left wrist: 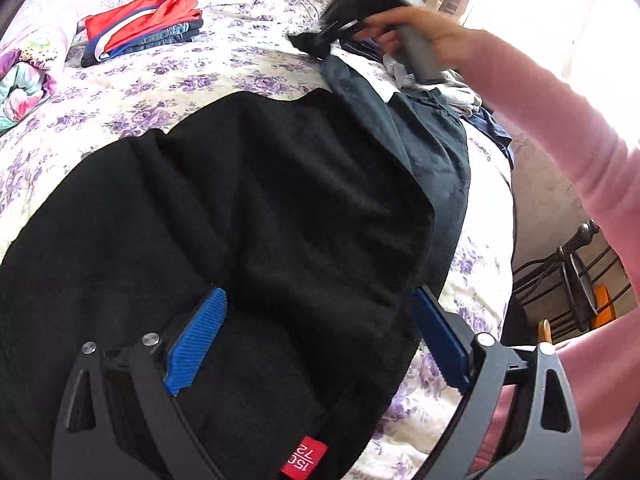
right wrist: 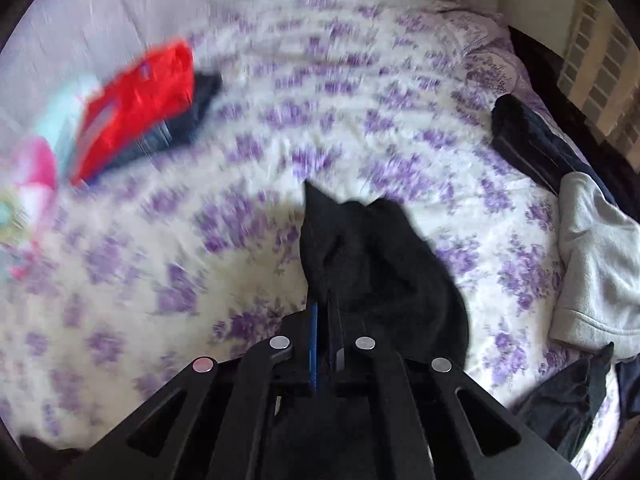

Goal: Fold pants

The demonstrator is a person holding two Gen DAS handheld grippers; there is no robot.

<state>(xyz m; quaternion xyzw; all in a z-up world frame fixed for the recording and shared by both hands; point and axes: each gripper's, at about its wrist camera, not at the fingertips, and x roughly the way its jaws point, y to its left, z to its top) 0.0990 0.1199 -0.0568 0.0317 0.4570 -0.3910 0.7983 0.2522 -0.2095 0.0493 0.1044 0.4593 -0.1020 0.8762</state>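
Folded pile: red and denim clothes, far left on the bed.
Pants: black, spread over the flowered bed.
Left gripper: released, jaws wide apart, straddling the near end of the pants.
Right gripper: clenched on a black corner of the pants at their far end.

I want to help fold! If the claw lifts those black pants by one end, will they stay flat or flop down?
Probably flop. The black pants already lie in soft wrinkles on the bed, and the end pinched in the right claw droops in a bunched fold. They look thick and fuzzy, so they likely won't slip out easily.
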